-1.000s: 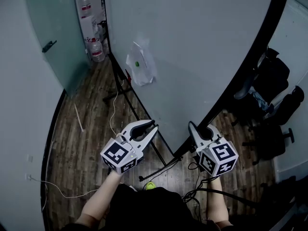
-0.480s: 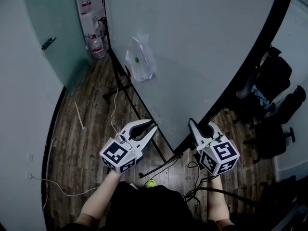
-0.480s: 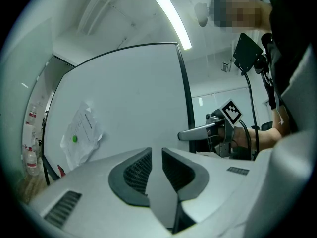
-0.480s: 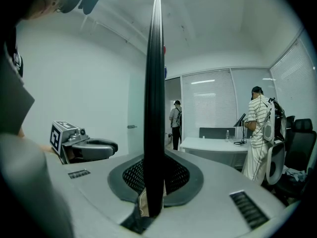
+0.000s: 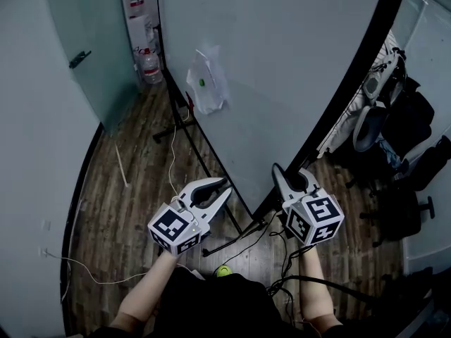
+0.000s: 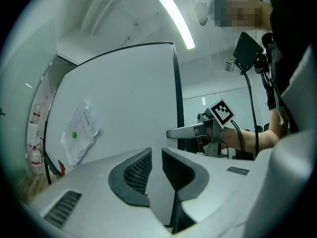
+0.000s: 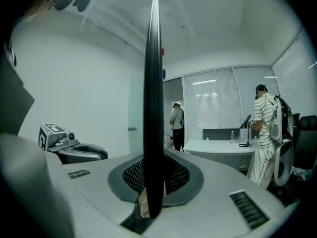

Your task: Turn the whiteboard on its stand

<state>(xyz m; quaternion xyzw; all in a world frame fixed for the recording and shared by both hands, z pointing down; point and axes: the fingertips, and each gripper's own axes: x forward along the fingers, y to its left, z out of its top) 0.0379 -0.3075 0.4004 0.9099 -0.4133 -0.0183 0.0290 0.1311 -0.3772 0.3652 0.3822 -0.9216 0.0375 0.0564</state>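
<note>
The big whiteboard (image 5: 282, 62) stands on a black-legged stand (image 5: 204, 167), with a plastic-sleeved paper sheet (image 5: 206, 83) stuck to its face. My right gripper (image 5: 285, 178) is shut on the board's black side edge (image 7: 153, 83) low down, and the edge runs straight up between the pads. My left gripper (image 5: 224, 186) hovers just left of it, in front of the board's face (image 6: 124, 98). It is shut, holds nothing and stays apart from the board. The left gripper view also shows the right gripper (image 6: 190, 131) at the edge.
Water bottles (image 5: 150, 65) and a glass door (image 5: 84, 48) are at the far left. Office chairs (image 5: 402, 146) crowd the right behind the board. Cables (image 5: 169, 160) and a green ball (image 5: 223, 271) lie on the wood floor. Two people (image 7: 265, 128) stand by a desk (image 7: 223, 145).
The board's black edge has swung a little to the left, with my right gripper riding on it, uncovering more chairs at the right. The left gripper has barely moved.
</note>
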